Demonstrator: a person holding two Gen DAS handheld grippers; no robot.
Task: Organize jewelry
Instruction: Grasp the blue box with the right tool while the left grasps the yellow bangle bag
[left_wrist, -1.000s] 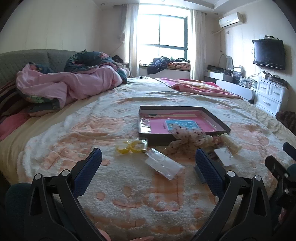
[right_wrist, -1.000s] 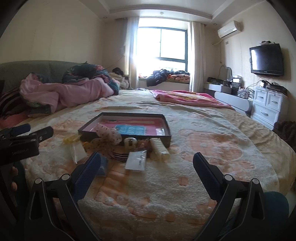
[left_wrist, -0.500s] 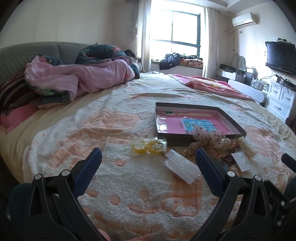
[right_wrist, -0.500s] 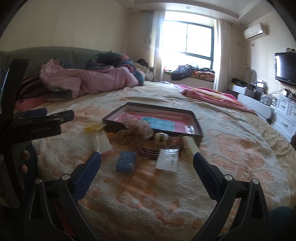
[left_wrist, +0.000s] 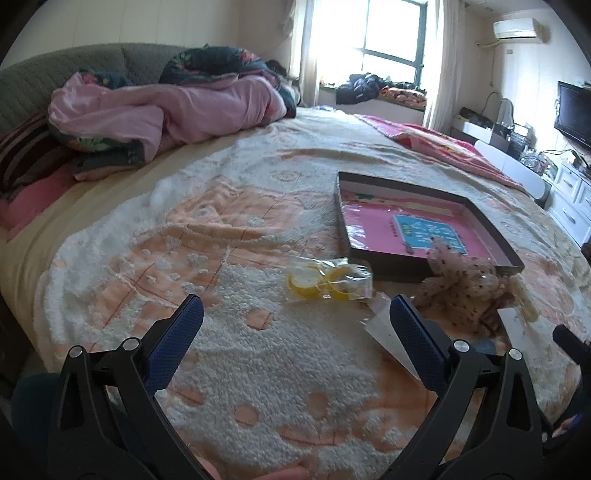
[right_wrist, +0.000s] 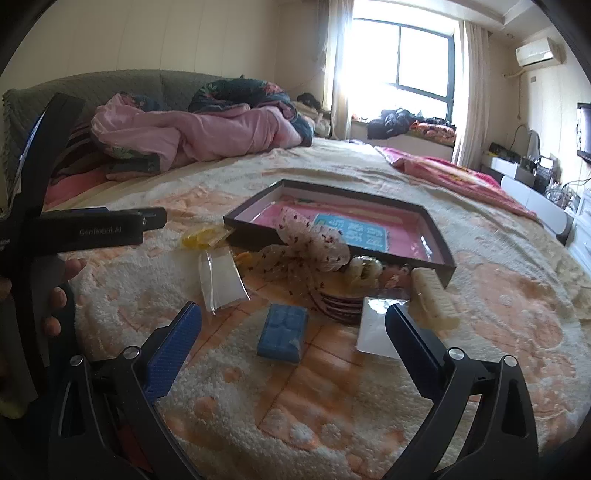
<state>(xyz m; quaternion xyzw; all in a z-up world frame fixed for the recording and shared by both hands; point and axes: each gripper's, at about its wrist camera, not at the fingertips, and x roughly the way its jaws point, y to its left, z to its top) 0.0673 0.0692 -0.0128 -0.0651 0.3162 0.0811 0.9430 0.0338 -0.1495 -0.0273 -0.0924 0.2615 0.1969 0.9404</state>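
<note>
A shallow dark box with a pink lining (left_wrist: 424, 229) (right_wrist: 332, 221) lies on the bed. In front of it lie a clear bag with yellow rings (left_wrist: 327, 282) (right_wrist: 201, 236), a spotted fabric bow (left_wrist: 461, 277) (right_wrist: 314, 247), an empty clear bag (right_wrist: 221, 280), a blue hair clip (right_wrist: 284, 334), a white card packet (right_wrist: 376, 328) and a cream comb clip (right_wrist: 432, 299). My left gripper (left_wrist: 291, 343) is open and empty, just short of the yellow rings. My right gripper (right_wrist: 291, 347) is open and empty, with the blue clip between its fingers' line.
The fluffy peach-and-white blanket (left_wrist: 221, 258) covers the bed. Rumpled pink bedding (left_wrist: 159, 114) lies at the head. White drawers (left_wrist: 569, 199) and a television (left_wrist: 574, 110) stand at the right. The left gripper's body (right_wrist: 92, 230) crosses the right view's left side.
Both grippers have swung to the left and moved closer to the bed. The items now sit further right in the left view and nearer in the right view. Both stay open.
</note>
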